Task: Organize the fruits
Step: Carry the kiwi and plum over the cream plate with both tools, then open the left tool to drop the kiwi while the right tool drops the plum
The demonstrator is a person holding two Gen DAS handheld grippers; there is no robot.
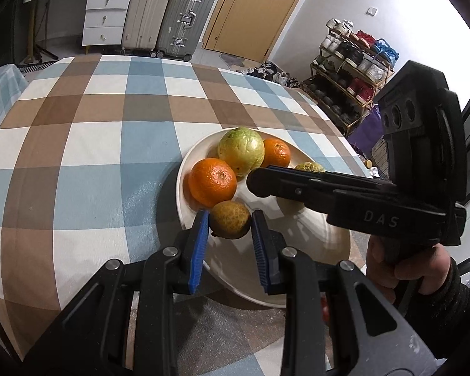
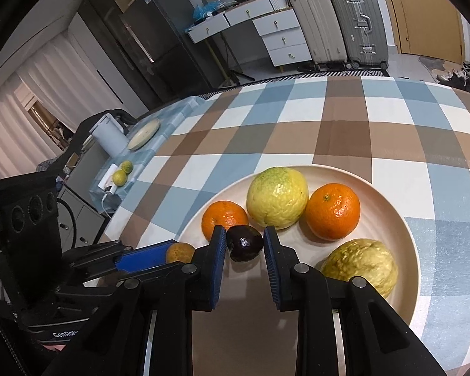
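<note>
A cream plate (image 1: pixel 322 244) (image 2: pixel 404 219) on the checked tablecloth holds two oranges (image 1: pixel 212 181) (image 2: pixel 332 215), a big yellow-green fruit (image 1: pixel 241 151) (image 2: pixel 277 197) and a knobbly yellow fruit (image 2: pixel 362 263). My left gripper (image 1: pixel 229 219) stands around a small brownish-yellow citrus (image 1: pixel 230 223) over the plate's near edge; its pads look close to the fruit, contact unclear. My right gripper (image 2: pixel 244 235) brackets a dark purple fruit (image 2: pixel 245 243) above the plate, with a small gap on the right pad. The right gripper also shows in the left wrist view (image 1: pixel 260 181).
The checked tablecloth (image 1: pixel 78 144) spreads left and far. A side counter carries a white kettle (image 2: pixel 108 136), a flat plate (image 2: pixel 144 133) and two green-yellow citrus (image 2: pixel 122 172). Suitcases (image 1: pixel 185 15), drawers and a shoe rack (image 1: pixel 351 72) stand beyond the table.
</note>
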